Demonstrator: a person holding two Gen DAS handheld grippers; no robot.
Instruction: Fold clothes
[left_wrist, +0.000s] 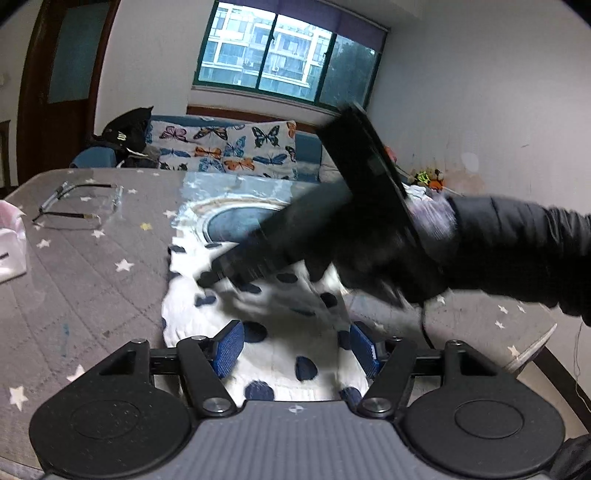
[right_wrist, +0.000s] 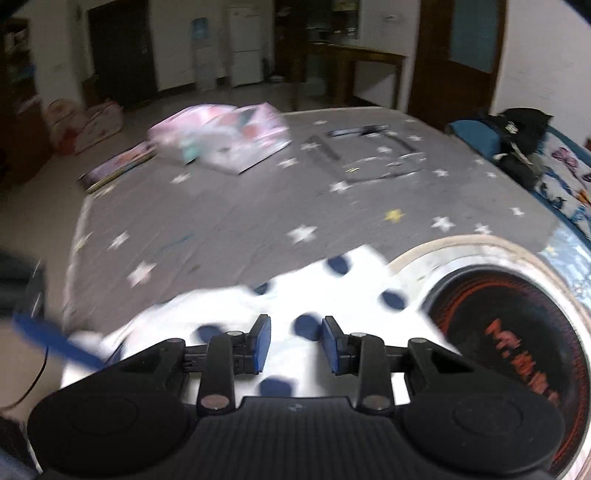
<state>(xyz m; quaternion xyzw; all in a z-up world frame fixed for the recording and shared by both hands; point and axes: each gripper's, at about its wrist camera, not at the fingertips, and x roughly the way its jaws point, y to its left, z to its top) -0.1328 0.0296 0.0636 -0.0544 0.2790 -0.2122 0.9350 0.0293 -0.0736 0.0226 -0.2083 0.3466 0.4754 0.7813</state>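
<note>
A white garment with dark blue dots (left_wrist: 280, 332) lies bunched on the grey star-patterned table (left_wrist: 92, 266). My left gripper (left_wrist: 295, 347) is open, its blue pads (left_wrist: 229, 347) on either side of the cloth's near end, empty. The right gripper body (left_wrist: 295, 236), blurred and black, crosses above the garment in the left wrist view, held by a dark-sleeved arm (left_wrist: 517, 243). In the right wrist view my right gripper (right_wrist: 295, 343) is open just over the dotted garment (right_wrist: 258, 302), nothing between its pads (right_wrist: 262, 343). The left gripper's blue finger (right_wrist: 55, 343) shows at the left.
A round induction cooktop (right_wrist: 517, 339) is set in the table beside the garment (left_wrist: 236, 221). Glasses (left_wrist: 81, 206) and a pink-white box (left_wrist: 11, 243) lie on the left; pink packages (right_wrist: 221, 136) sit at the far end. A butterfly-print sofa (left_wrist: 229, 147) stands behind the table.
</note>
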